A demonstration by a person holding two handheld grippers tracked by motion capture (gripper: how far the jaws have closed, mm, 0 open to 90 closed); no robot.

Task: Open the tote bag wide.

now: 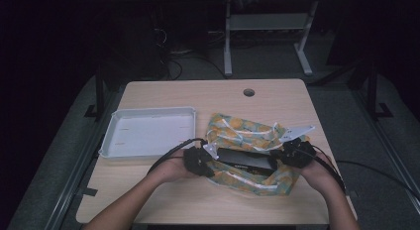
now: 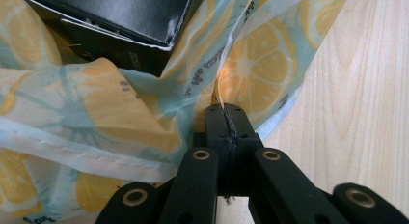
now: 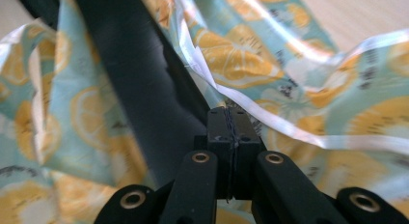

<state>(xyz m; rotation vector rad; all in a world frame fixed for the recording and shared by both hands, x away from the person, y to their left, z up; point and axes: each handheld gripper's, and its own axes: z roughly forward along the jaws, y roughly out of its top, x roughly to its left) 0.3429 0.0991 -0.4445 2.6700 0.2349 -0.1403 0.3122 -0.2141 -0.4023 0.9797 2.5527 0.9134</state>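
A thin plastic bag (image 1: 242,133) printed with lemon slices lies right of the table's middle, with a long black box (image 1: 246,160) partly inside it. My left gripper (image 1: 212,165) is at the bag's left end, shut on the bag's thin edge (image 2: 223,89), with the box's corner (image 2: 144,31) just beyond. At the bag's right end my right gripper (image 1: 278,156) is shut too, pinching the film by its white rim (image 3: 251,105). The dark box (image 3: 130,89) runs away from those jaws. The bag covers most of the box.
A shallow white tray (image 1: 153,111) sits to the left of the bag, with nothing in it. The wooden table (image 1: 198,96) has a round cable hole (image 1: 248,92) near its far edge. Cables trail from both grippers over the near side.
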